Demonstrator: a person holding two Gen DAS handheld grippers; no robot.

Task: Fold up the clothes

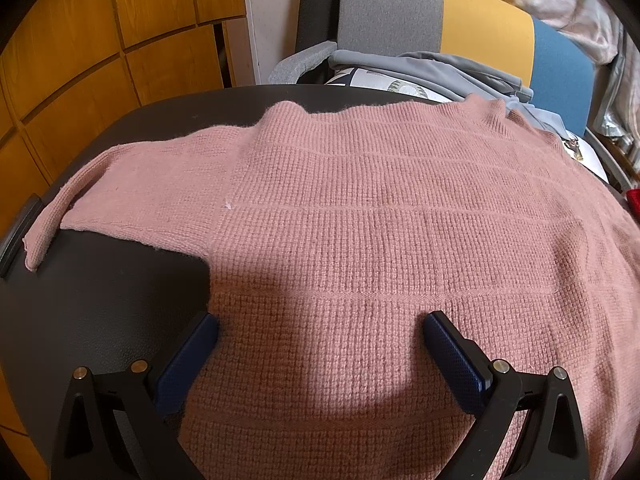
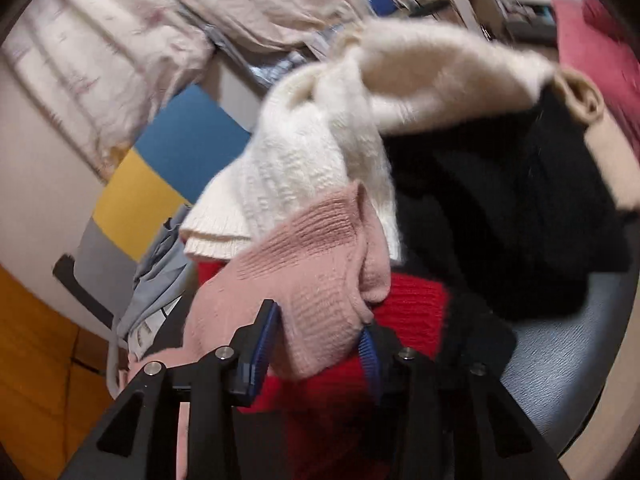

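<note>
Blue-padded jaws of the left hand-held gripper (image 1: pixel 320 332) stand apart over the pink ribbed knit sweater (image 1: pixel 360 220) spread on the dark tabletop (image 1: pixel 100 300). The right hand-held gripper (image 2: pixel 320 332) is clamped on its pink sleeve (image 2: pixel 304 280); pulling it could drag the cream knit (image 2: pixel 304 168) along.

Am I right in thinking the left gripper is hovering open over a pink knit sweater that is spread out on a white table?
Nearly: the table is black, not white. The left wrist view shows the left gripper open over the pink knit sweater spread on that dark surface.
</note>
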